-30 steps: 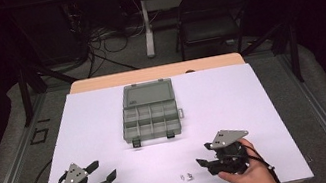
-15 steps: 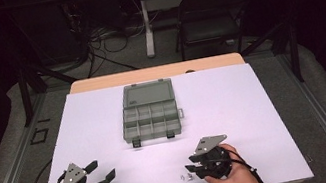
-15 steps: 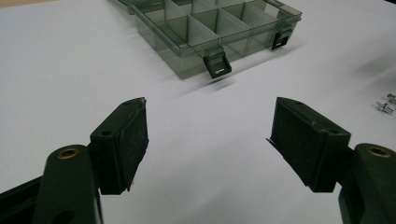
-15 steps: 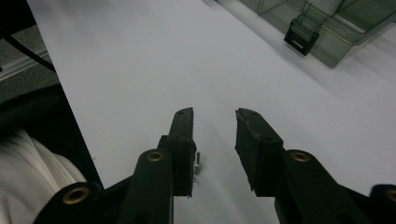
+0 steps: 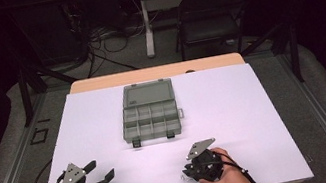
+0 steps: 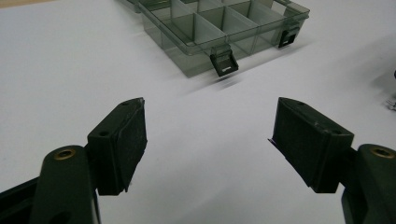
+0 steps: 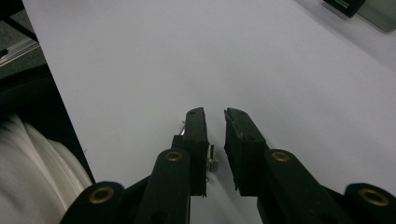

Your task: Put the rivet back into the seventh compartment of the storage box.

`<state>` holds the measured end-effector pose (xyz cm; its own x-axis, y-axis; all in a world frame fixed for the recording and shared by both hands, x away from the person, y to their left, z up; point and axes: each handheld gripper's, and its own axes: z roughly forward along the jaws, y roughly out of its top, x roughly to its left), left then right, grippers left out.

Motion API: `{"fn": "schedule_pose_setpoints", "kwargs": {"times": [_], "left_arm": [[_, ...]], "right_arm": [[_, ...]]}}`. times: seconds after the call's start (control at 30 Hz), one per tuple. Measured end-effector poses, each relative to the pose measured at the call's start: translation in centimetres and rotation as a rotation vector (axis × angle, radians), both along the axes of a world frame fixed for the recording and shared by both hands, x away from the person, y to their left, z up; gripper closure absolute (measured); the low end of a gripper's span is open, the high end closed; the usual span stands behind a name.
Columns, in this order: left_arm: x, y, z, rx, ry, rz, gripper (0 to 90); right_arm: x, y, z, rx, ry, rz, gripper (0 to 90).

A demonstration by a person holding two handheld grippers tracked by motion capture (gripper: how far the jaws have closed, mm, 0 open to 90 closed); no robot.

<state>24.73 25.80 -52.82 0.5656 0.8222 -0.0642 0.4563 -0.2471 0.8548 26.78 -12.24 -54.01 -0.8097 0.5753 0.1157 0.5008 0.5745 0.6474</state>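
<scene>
White table [image 5: 255, 105] lies bare around both: left hand-held gripper [image 5: 101, 169] spread wide, right hand-held gripper [image 5: 189, 172] nearly closed around screws [image 7: 211, 157].

You have two grippers on the white table [image 5: 255, 105]: the left gripper [image 5: 101, 169] and the right gripper [image 5: 188, 172]. One clear compartment box [image 5: 149, 110] lies open before you, with two black latches [image 6: 224, 63] on its near edge. At least one small screw [image 7: 211, 156] sits between the right gripper's jaws.
</scene>
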Motion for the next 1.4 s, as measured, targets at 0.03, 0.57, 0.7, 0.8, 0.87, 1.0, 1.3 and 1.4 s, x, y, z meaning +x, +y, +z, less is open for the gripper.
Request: {"fn": "schedule_pose_setpoints", "kwargs": {"times": [0.03, 0.57, 0.7, 0.8, 0.87, 1.0, 1.3, 1.4], "left_arm": [[0.0, 0.0, 0.0, 0.0, 0.001, -0.001, 26.0], [0.0, 0.1, 0.0, 0.003, 0.001, 0.005, 26.0], [0.0, 0.1, 0.0, -0.006, 0.001, 0.01, 26.1], [0.0, 0.2, 0.0, -0.008, 0.002, 0.011, 26.0], [0.0, 0.2, 0.0, -0.008, 0.003, 0.01, 26.0], [0.0, 0.3, 0.0, -0.007, 0.006, 0.009, 26.0], [0.0, 0.3, 0.0, -0.02, -0.001, 0.019, 26.0], [0.0, 0.3, 0.0, -0.019, -0.005, 0.017, 26.0]], "right_arm": [[0.0, 0.0, -0.2, 0.01, 0.0, -0.006, 78.4], [0.1, 0.3, -0.8, 0.002, 0.015, 0.001, 79.9], [0.1, 0.3, -0.8, -0.011, 0.031, -0.006, 80.6], [0.1, 0.3, -1.0, 0.004, 0.022, -0.006, 80.7], [0.1, 0.3, -0.9, -0.015, 0.035, -0.005, 82.0], [0.1, 0.3, -0.9, -0.019, 0.037, 0.0, 86.3], [0.2, 0.2, -0.7, -0.015, 0.039, -0.005, 86.9], [0.4, 0.1, 0.0, -0.006, 0.031, -0.004, 87.1]]}}
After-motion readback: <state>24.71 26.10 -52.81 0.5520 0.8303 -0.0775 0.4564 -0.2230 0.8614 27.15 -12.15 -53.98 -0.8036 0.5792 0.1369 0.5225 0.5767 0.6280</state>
